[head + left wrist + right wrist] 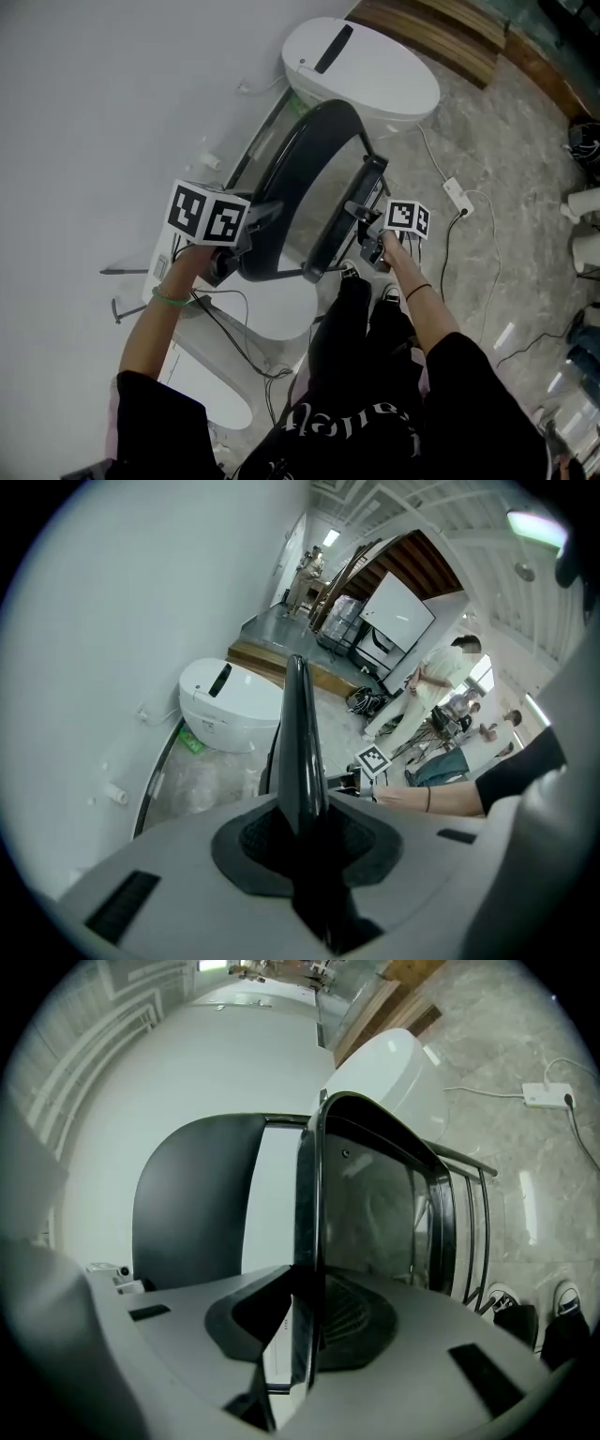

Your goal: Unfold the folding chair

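Black folding chair with curved backrest point(298, 173), over the grey marble floor point(506, 141) at its edge along the white wall point(94, 94). The chair's long axis runs away from the person. Its arched end points toward the white oval toilet point(361, 70), and its near end lies between the two hands. Left gripper point(261, 225): jaws clenched on the chair's broad glossy black band point(300, 742). Right gripper point(367, 223): jaws clenched on the thin black frame rail point(307, 1204) at the chair's opposite side. A white power strip point(457, 194) lies on the floor, well apart from the chair.
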A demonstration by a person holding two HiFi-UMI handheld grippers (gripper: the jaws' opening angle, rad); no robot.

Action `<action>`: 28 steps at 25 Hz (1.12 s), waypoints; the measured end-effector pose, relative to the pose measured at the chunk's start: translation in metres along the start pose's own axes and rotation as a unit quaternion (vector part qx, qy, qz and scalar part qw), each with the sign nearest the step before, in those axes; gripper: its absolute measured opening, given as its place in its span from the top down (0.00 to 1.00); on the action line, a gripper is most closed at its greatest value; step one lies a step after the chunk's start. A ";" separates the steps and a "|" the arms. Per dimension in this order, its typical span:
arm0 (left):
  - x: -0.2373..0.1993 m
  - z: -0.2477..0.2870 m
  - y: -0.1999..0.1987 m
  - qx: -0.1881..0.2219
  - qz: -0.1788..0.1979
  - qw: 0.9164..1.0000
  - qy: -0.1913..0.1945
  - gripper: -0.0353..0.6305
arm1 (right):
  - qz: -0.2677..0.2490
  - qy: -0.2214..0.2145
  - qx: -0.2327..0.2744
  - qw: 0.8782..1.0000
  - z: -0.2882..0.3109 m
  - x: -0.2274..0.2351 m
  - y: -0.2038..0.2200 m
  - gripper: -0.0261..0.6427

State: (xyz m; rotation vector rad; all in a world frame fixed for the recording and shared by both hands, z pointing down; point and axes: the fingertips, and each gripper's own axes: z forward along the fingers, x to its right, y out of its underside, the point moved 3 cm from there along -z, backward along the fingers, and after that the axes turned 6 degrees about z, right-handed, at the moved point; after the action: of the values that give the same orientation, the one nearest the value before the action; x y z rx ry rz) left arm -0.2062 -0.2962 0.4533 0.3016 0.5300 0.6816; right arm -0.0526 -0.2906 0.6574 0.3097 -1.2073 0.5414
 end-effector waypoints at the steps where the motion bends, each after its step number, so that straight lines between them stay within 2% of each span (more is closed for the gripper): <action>1: 0.011 0.004 -0.001 0.002 0.003 1.000 -0.001 0.84 | 0.000 -0.002 0.001 1.000 -0.010 0.004 0.000 0.84; 5: 0.067 0.030 -0.009 0.006 0.012 1.000 -0.021 0.84 | 0.005 -0.011 -0.001 1.000 -0.060 0.026 -0.004 0.84; 8: 0.088 0.040 -0.010 0.004 0.007 1.000 -0.030 0.84 | 0.013 -0.018 0.000 1.000 -0.086 0.036 0.000 0.84; 11: 0.088 0.042 -0.012 0.006 0.004 1.000 -0.012 0.84 | 0.017 -0.021 0.014 1.000 -0.096 0.039 0.000 0.84; 16: 0.089 0.045 -0.010 0.000 0.014 0.999 0.045 0.80 | 0.015 -0.021 0.026 0.999 -0.097 0.044 0.002 0.83; 22: 0.082 0.051 -0.006 0.001 0.007 1.000 0.014 0.83 | 0.018 -0.028 0.047 0.998 -0.135 0.069 0.009 0.82; 26: 0.075 0.058 0.001 0.006 -0.013 1.000 0.017 0.84 | 0.019 -0.011 0.057 0.998 -0.168 0.099 0.015 0.79; 28: 0.072 0.060 0.002 0.007 -0.010 1.000 0.028 0.84 | 0.023 -0.006 0.062 0.998 -0.177 0.108 0.016 0.79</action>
State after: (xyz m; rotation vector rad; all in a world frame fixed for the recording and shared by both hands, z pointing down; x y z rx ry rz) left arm -0.1274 -0.2522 0.4774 0.2901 0.5911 0.6683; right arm 0.1071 -0.1631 0.6988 0.3911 -1.1971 0.6564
